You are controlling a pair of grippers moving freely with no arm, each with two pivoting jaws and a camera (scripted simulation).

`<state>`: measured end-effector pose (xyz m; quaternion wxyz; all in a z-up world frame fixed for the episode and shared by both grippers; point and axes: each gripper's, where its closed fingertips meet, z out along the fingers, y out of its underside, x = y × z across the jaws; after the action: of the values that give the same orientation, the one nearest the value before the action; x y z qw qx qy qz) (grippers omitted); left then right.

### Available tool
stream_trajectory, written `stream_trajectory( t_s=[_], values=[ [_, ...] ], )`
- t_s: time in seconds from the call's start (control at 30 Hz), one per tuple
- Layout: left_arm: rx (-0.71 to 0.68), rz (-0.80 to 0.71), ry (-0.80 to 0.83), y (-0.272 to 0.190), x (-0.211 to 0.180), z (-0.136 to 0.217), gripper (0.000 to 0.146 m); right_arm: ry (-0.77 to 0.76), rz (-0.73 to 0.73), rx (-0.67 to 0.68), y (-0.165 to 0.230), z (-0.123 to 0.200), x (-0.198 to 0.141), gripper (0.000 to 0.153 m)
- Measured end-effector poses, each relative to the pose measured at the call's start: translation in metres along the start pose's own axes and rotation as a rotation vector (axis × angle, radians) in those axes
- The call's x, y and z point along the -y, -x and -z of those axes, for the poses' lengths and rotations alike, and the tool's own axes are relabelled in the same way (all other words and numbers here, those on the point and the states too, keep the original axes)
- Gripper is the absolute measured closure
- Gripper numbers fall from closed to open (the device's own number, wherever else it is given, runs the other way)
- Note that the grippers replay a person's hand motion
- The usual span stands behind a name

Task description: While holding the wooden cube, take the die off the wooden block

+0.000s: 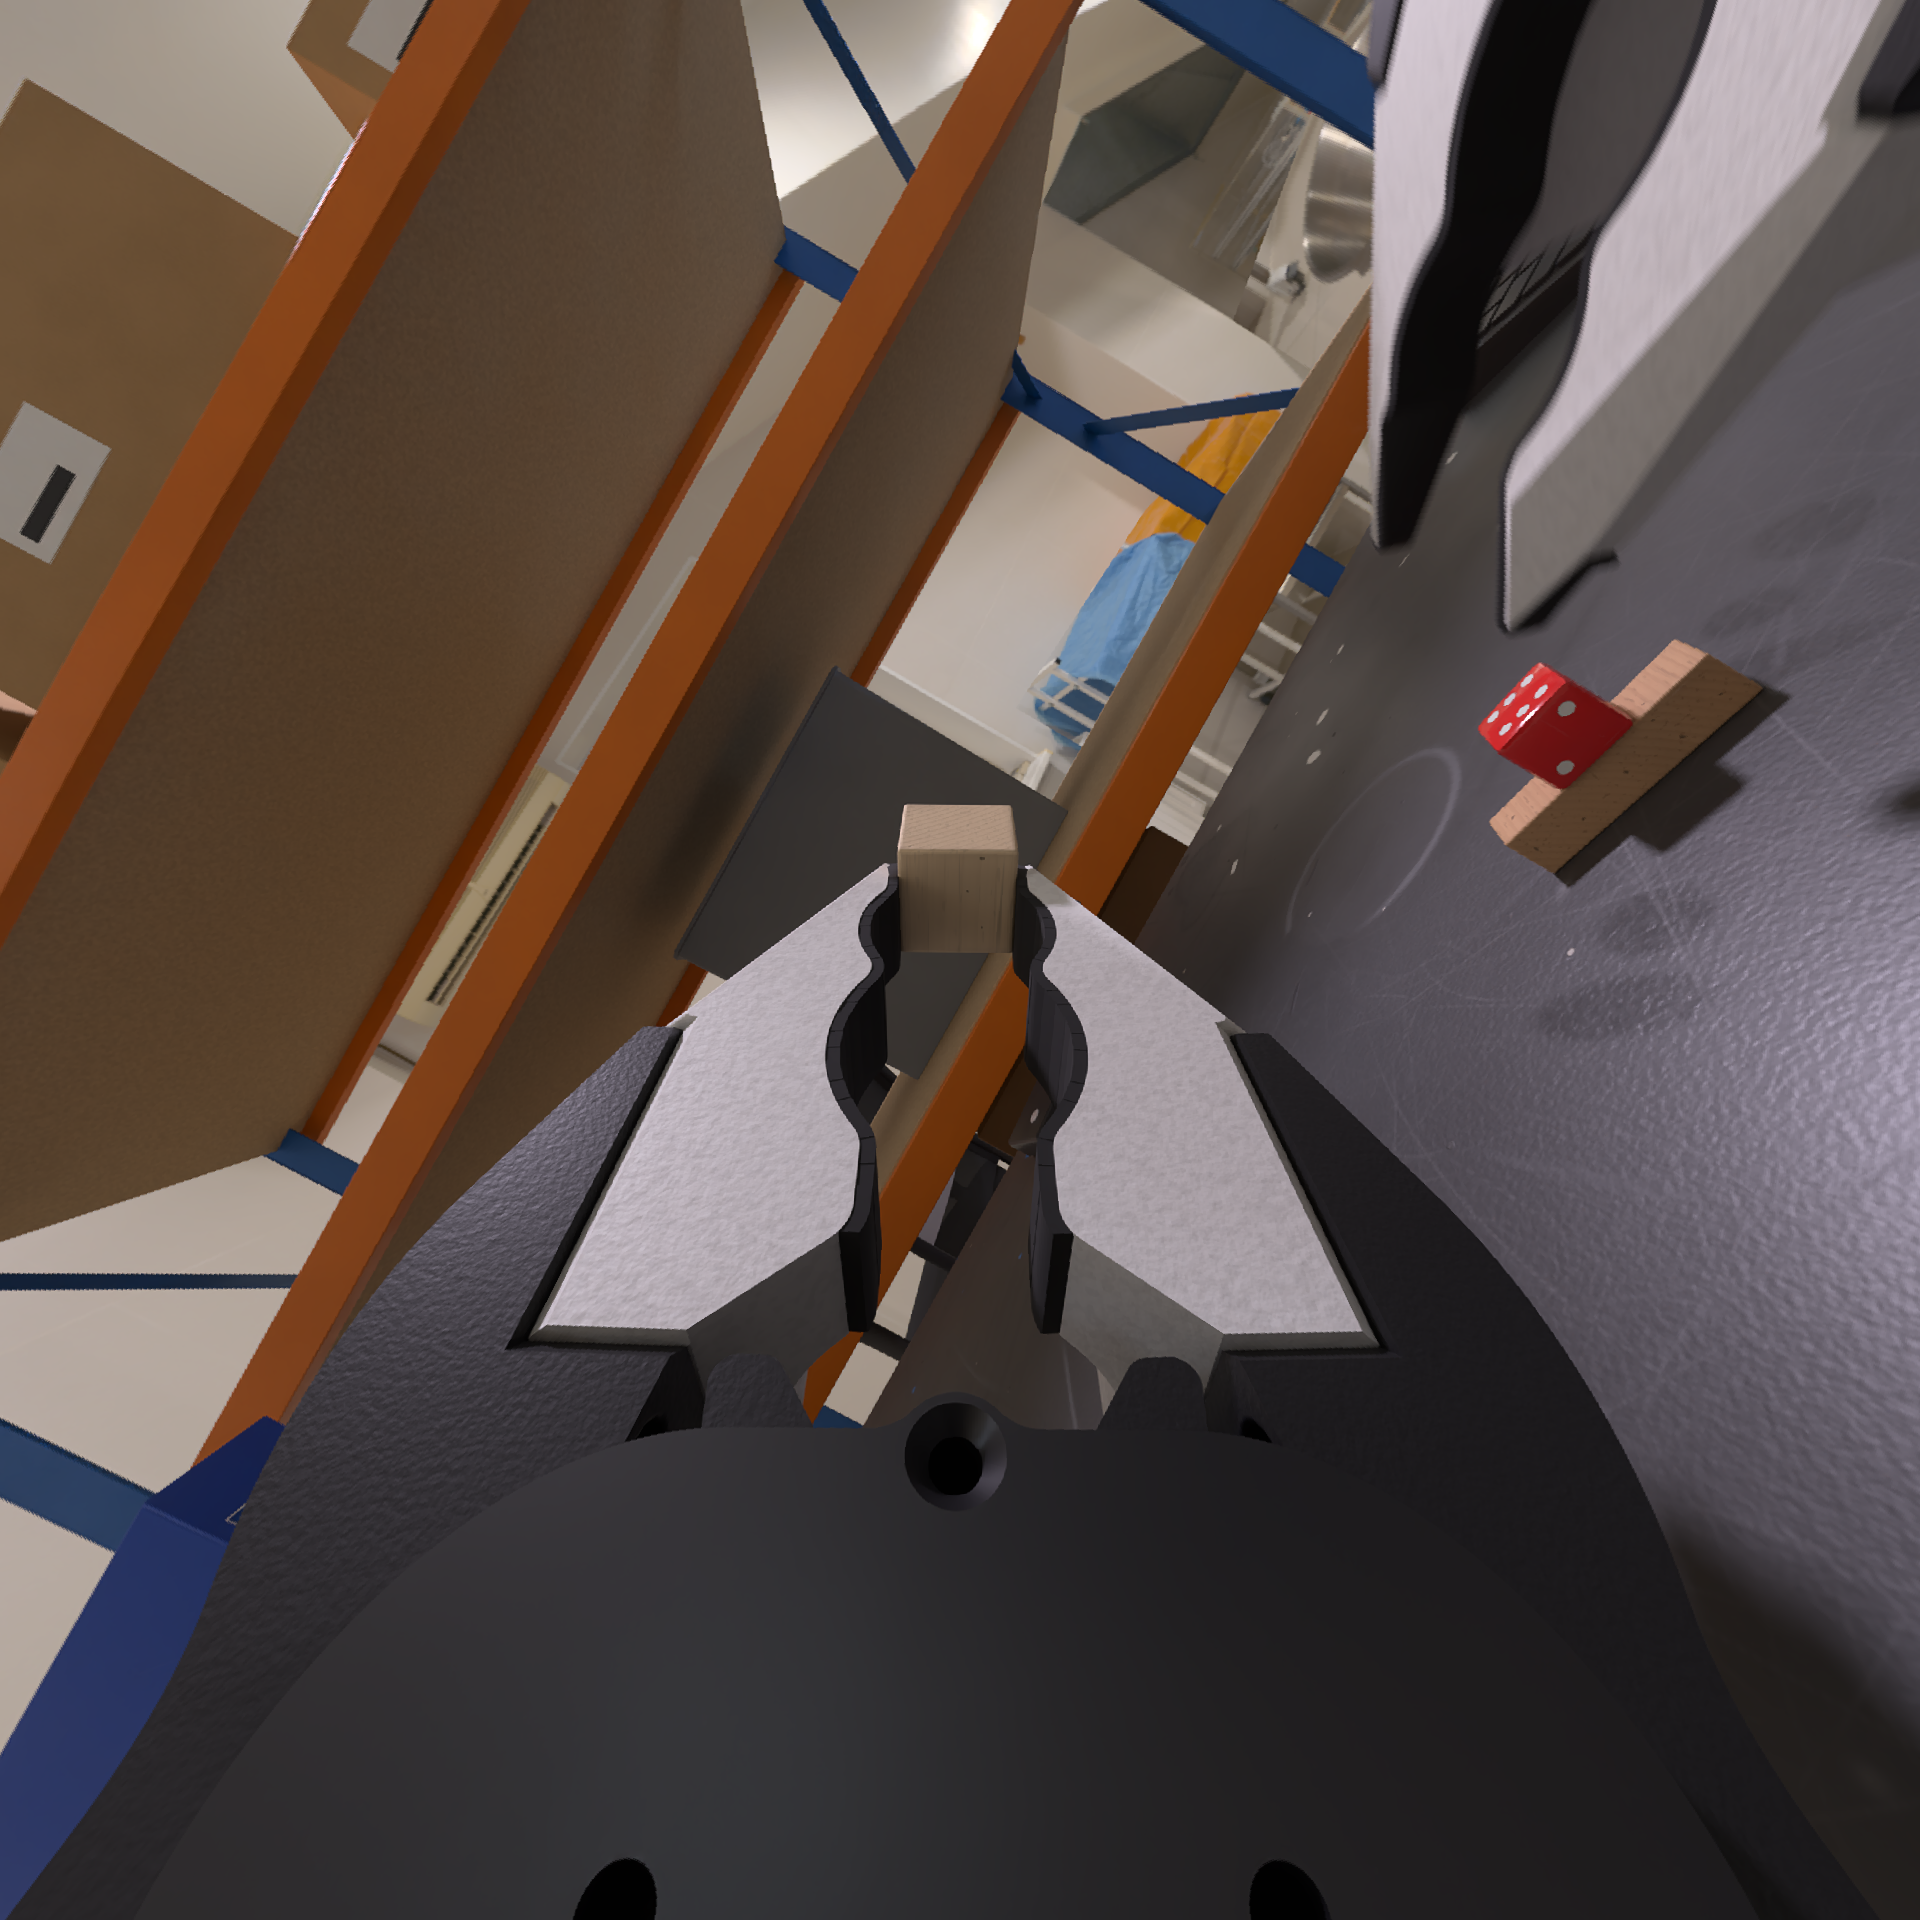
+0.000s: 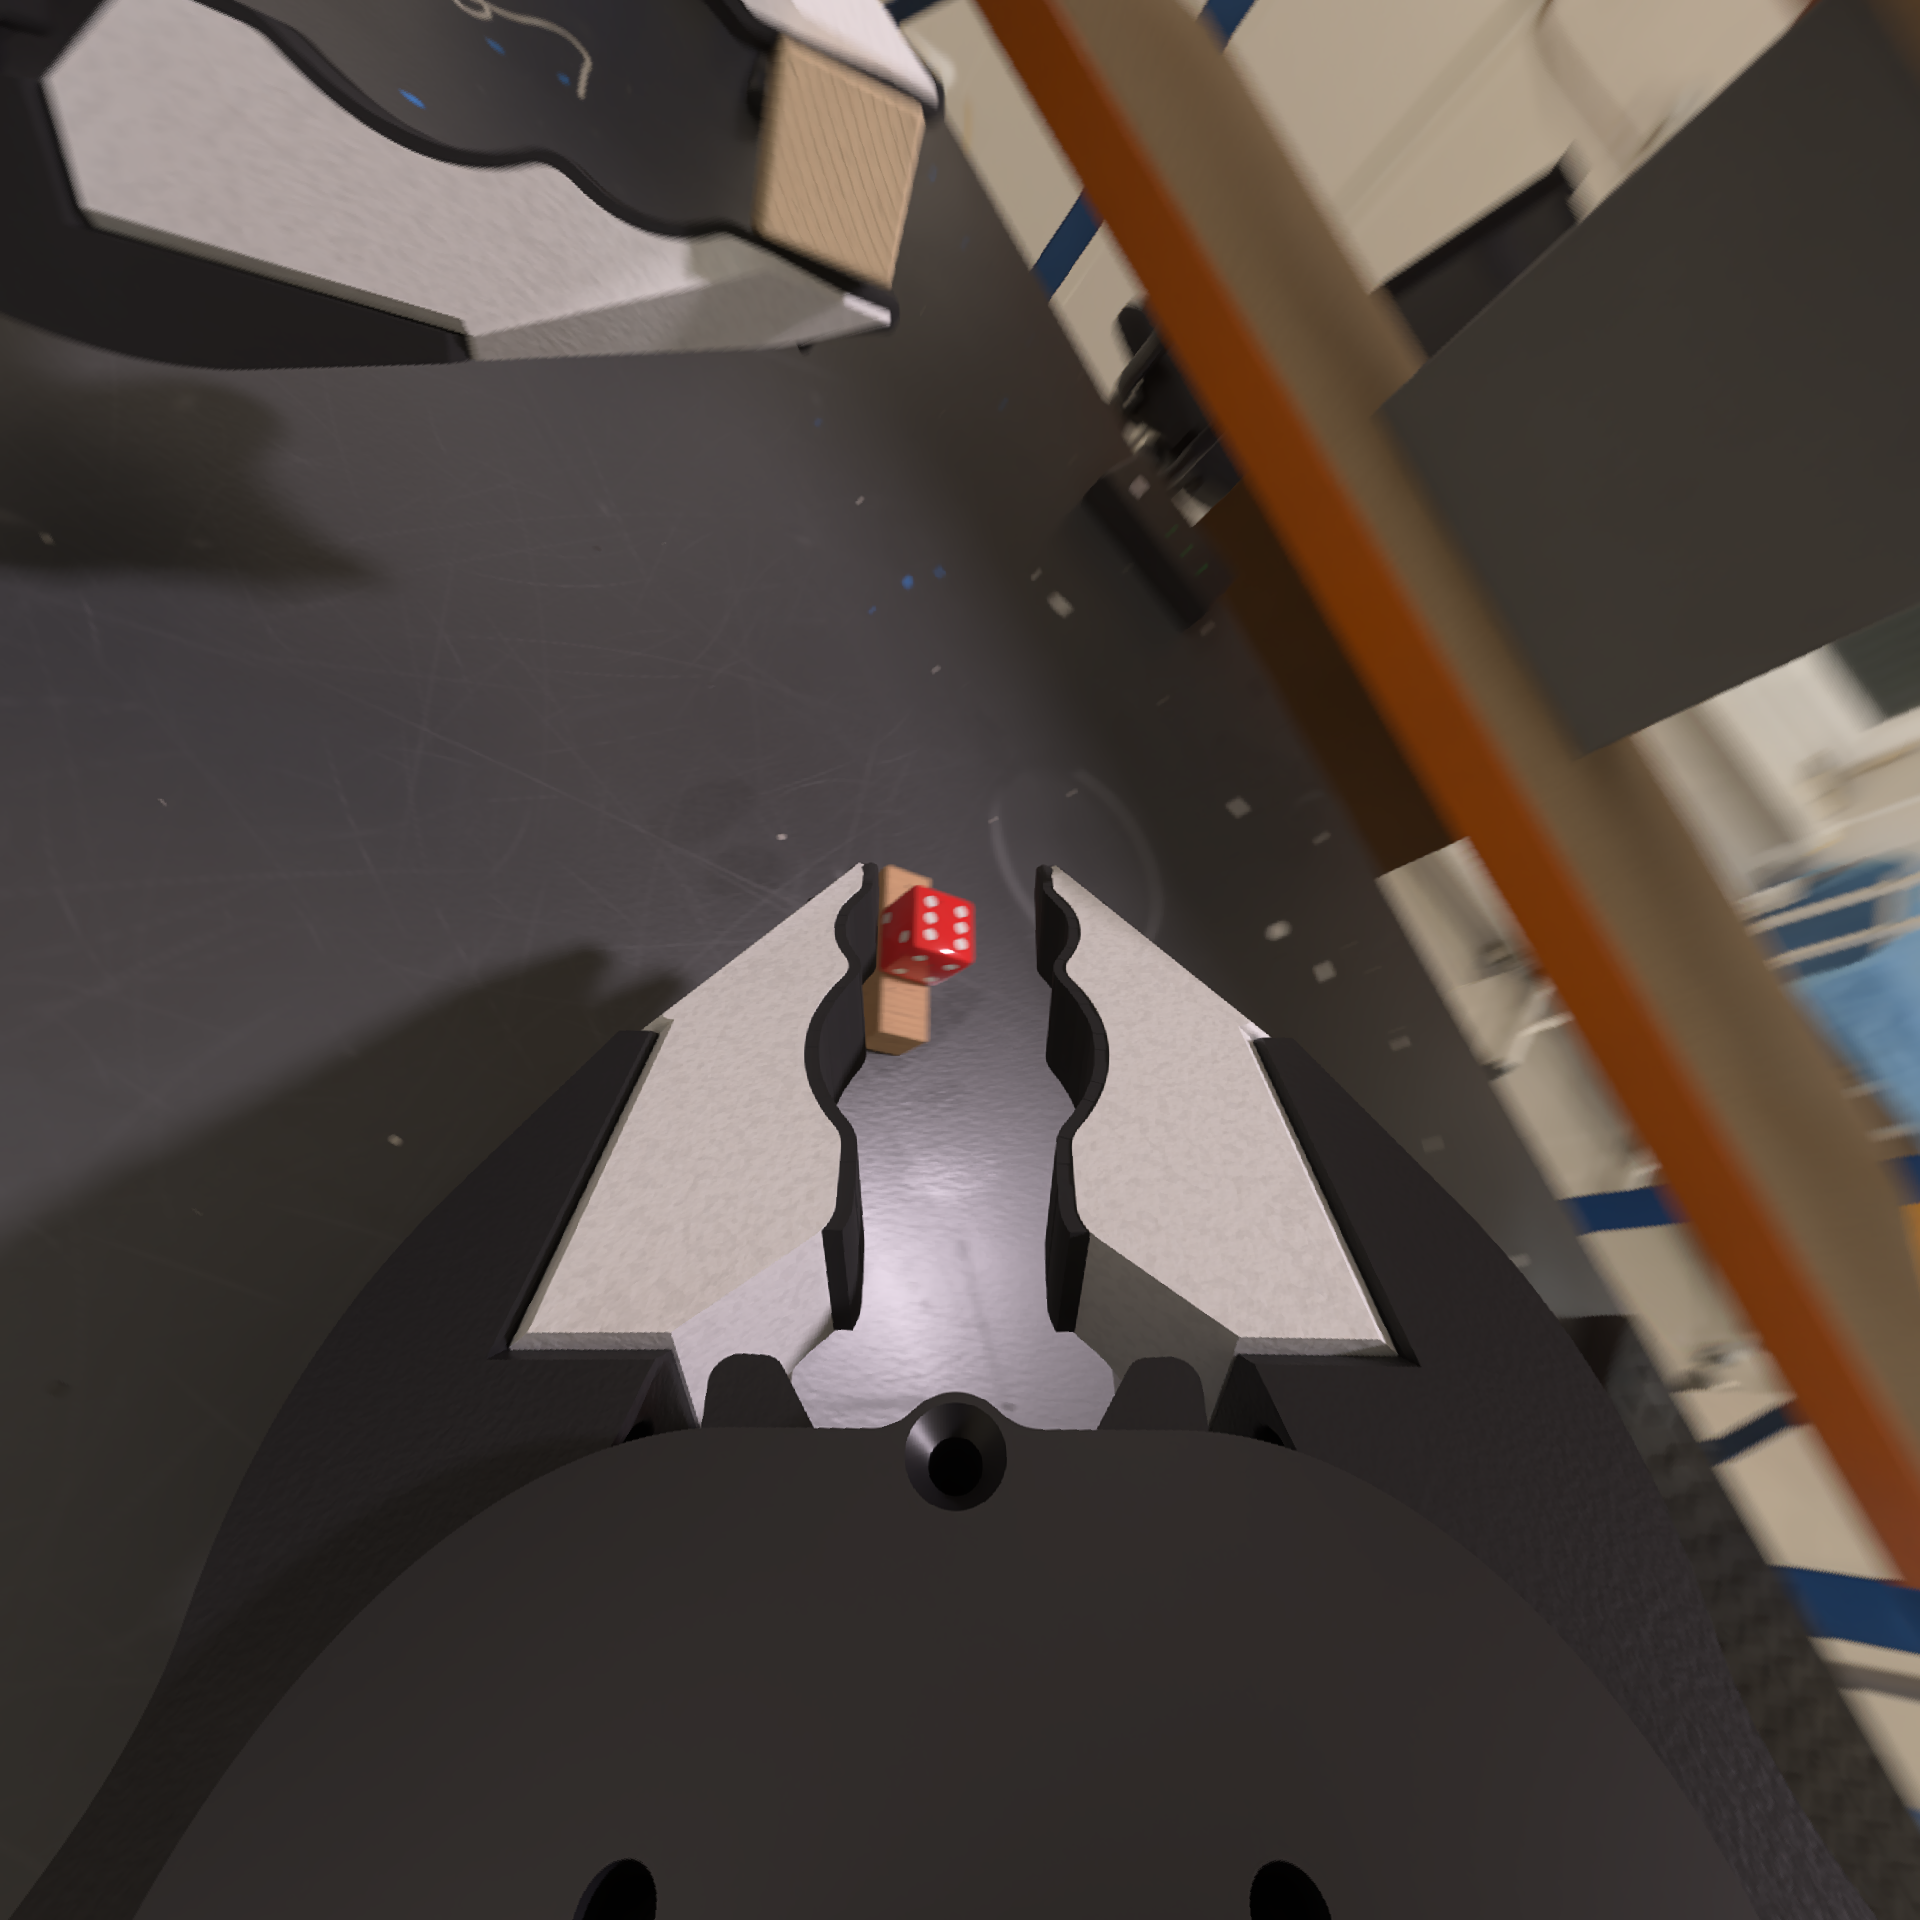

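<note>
My left gripper (image 1: pixel 956 883) is shut on a pale wooden cube (image 1: pixel 956 878) and holds it above the dark table; the cube also shows in the right wrist view (image 2: pixel 836 177). A red die (image 1: pixel 1548 724) with white pips sits on a flat wooden block (image 1: pixel 1652 769) on the table. In the right wrist view the die (image 2: pixel 927 935) and the block (image 2: pixel 894 1013) lie just ahead of my right gripper (image 2: pixel 954 883), which is open and empty, the block partly hidden by its left finger. The right gripper also shows in the left wrist view (image 1: pixel 1455 566), above the die.
The dark grey table (image 1: pixel 1558 1143) has a scratched surface with a faint ring mark (image 1: pixel 1371 842). Orange and blue shelving with brown boards (image 1: pixel 520 520) stands beyond the table's edge. A dark panel (image 2: pixel 1662 416) stands by the shelving.
</note>
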<state>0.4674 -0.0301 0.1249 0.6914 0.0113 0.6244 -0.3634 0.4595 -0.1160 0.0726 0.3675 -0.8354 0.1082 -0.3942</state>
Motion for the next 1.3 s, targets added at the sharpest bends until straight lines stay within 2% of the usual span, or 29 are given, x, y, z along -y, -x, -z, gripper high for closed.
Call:
stream_trajectory(
  t_s=[0.07,0.23,0.37,0.5,0.57,0.63,0.8,0.87,0.97,1.07,1.13,1.3],
  values=[
    [-0.001,0.009,-0.002,0.0,0.0,0.0,0.126,0.062,-0.104,0.065,0.006,-0.013,-0.008,0.118],
    [-0.006,0.019,-0.007,0.0,0.0,0.0,0.126,0.206,-0.218,0.173,0.004,-0.036,-0.027,0.107],
    [-0.009,0.029,-0.008,0.001,-0.001,0.0,0.126,0.346,-0.329,0.34,0.011,-0.046,-0.043,0.106],
    [-0.014,0.039,-0.008,0.001,-0.001,0.0,0.126,0.361,-0.406,0.429,0.012,-0.05,-0.046,0.107],
    [-0.015,0.039,-0.008,0.001,-0.002,0.0,0.126,0.345,-0.414,0.459,0.015,-0.05,-0.045,0.115],
    [-0.017,0.041,-0.004,0.0,-0.003,0.0,0.126,0.31,-0.39,0.441,0.016,-0.051,-0.044,0.131],
    [-0.013,0.048,0.013,0.002,-0.006,-0.001,0.126,0.189,-0.311,0.248,0.009,-0.044,-0.039,0.133],
    [-0.006,0.053,0.02,0.003,-0.007,-0.001,0.126,0.084,-0.299,0.144,0.001,-0.035,-0.028,0.133],
    [0.003,0.068,0.021,0.005,-0.008,-0.001,0.126,-0.159,-0.291,0.046,-0.008,-0.013,0.001,0.133],
    [0.013,0.077,0.016,0.007,-0.007,0.0,0.126,-0.431,-0.321,0.101,-0.002,0.01,0.026,0.133],
    [0.014,0.077,0.015,0.007,-0.007,0.0,0.126,-0.548,-0.377,0.172,0.003,0.019,0.034,0.133],
    [0.008,0.069,0.01,0.006,-0.006,0.0,0.126,-0.624,-0.446,0.22,0.0,0.025,0.037,0.133]
  ],
)
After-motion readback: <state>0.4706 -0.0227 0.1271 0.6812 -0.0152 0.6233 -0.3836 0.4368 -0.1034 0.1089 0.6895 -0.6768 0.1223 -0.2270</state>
